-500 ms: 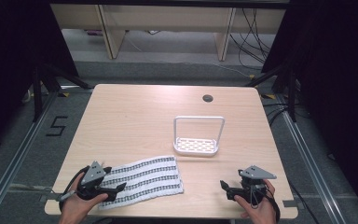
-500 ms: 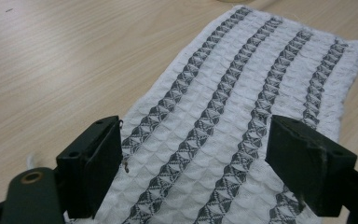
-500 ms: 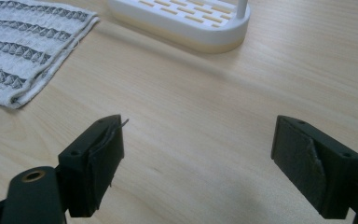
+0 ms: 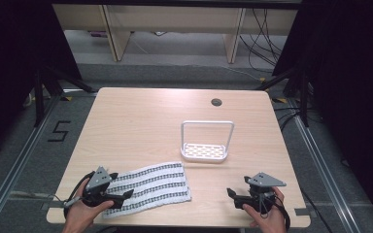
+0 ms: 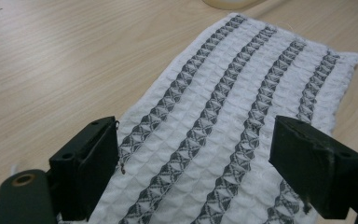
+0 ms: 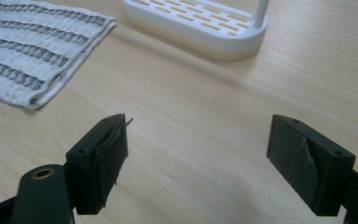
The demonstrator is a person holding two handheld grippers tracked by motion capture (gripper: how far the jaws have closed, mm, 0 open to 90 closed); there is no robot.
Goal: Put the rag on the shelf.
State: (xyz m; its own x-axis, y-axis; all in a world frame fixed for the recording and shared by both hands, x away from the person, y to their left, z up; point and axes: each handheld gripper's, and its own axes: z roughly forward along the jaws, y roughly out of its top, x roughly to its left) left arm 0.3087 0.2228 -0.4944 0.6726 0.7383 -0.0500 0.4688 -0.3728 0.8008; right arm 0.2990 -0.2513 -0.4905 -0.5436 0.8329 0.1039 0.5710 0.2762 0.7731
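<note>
Plainly, the striped cloth (image 4: 148,188) is laid flat on the near left part of the tabletop (image 4: 141,126), its long side running left to right, with the white rack (image 4: 206,151) standing apart beyond its far right corner. The left claw (image 4: 126,195) is poised over the cloth's near left end with its jaws wide apart; in the left gripper view the waffle weave (image 5: 223,116) is seen between them, ungripped. The right claw (image 4: 231,195) is held over bare wood well right of the cloth, its jaws likewise apart on nothing. The cloth is judged light, soft and limp, with a textured weave unlikely to slip; it can be expected to sag and fold wherever it is unsupported. A hold is best taken at an edge or corner, where one jaw can be slid beneath the fabric.
</note>
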